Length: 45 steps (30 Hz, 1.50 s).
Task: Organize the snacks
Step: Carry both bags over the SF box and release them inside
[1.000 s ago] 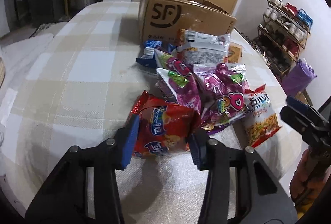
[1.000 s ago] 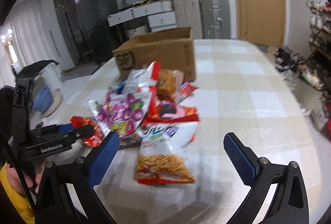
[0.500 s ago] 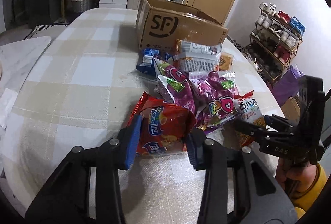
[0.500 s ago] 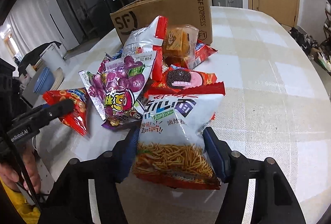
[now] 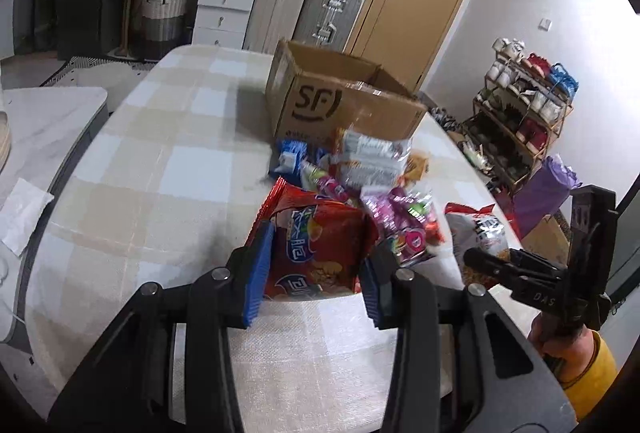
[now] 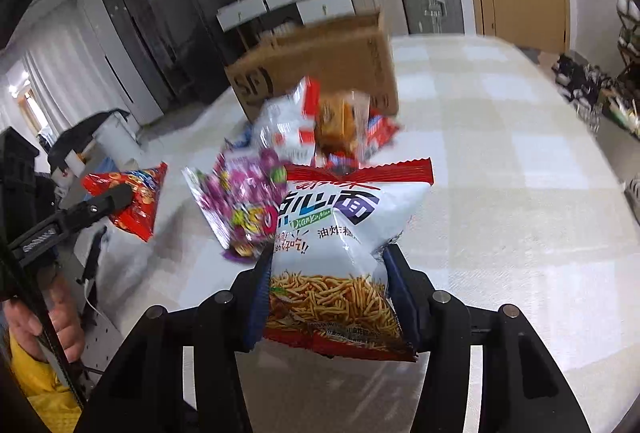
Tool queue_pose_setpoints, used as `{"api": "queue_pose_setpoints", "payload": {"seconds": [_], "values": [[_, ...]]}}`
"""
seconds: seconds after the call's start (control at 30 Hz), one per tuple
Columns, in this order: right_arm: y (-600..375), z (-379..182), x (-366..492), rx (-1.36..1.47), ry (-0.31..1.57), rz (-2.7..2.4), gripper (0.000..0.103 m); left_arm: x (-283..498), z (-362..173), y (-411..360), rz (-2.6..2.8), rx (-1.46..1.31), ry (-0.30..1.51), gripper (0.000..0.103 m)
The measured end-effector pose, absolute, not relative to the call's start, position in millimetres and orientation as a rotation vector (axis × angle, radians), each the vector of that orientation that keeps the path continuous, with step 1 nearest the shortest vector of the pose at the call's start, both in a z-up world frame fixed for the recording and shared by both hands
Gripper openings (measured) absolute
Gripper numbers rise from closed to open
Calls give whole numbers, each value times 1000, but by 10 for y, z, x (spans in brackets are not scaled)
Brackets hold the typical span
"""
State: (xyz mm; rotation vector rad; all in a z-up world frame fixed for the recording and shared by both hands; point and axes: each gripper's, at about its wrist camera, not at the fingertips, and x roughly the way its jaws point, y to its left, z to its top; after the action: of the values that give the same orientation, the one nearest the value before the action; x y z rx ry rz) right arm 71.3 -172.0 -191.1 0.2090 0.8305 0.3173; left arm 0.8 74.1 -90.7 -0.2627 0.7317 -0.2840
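My left gripper (image 5: 314,273) is shut on a red snack bag (image 5: 316,253) and holds it off the checked tablecloth; the same red snack bag (image 6: 134,199) shows at the left of the right wrist view. My right gripper (image 6: 326,293) has its jaws closing on a white and red noodle-snack bag (image 6: 340,249), pads pressed into its sides. In the left wrist view that noodle-snack bag (image 5: 478,233) sits at the right. A heap of purple, white and blue snack packets (image 5: 376,189) lies between us and the open cardboard box (image 5: 340,101).
The round table (image 6: 520,153) carries a beige checked cloth. The cardboard box (image 6: 320,69) stands behind the heap. A shoe rack (image 5: 520,113) and purple bag stand right of the table, drawers and suitcases behind. A person's hand (image 6: 52,317) holds the other gripper.
The right gripper's jaws went from wide apart to gripping the noodle-snack bag, which now sits tilted up off the cloth. The left gripper rose with the red bag.
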Motion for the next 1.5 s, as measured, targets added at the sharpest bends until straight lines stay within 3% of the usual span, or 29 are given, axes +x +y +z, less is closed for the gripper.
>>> {"api": "queue_pose_setpoints", "payload": {"seconds": [0.33, 0.57, 0.73, 1.0, 1.5], "values": [[-1866, -890, 789, 214, 633, 405, 53, 300, -7, 792, -348, -271, 587, 37], [-1851, -126, 1322, 213, 525, 488, 53, 790, 674, 761, -367, -268, 513, 37], [-1746, 102, 1862, 232, 525, 515, 53, 1319, 920, 680, -375, -282, 540, 37], [-1505, 4, 2888, 219, 620, 508, 53, 2208, 703, 304, -349, -251, 649, 37], [-1421, -1035, 3746, 192, 857, 445, 53, 3461, -418, -30, -322, -255, 929, 37]]}}
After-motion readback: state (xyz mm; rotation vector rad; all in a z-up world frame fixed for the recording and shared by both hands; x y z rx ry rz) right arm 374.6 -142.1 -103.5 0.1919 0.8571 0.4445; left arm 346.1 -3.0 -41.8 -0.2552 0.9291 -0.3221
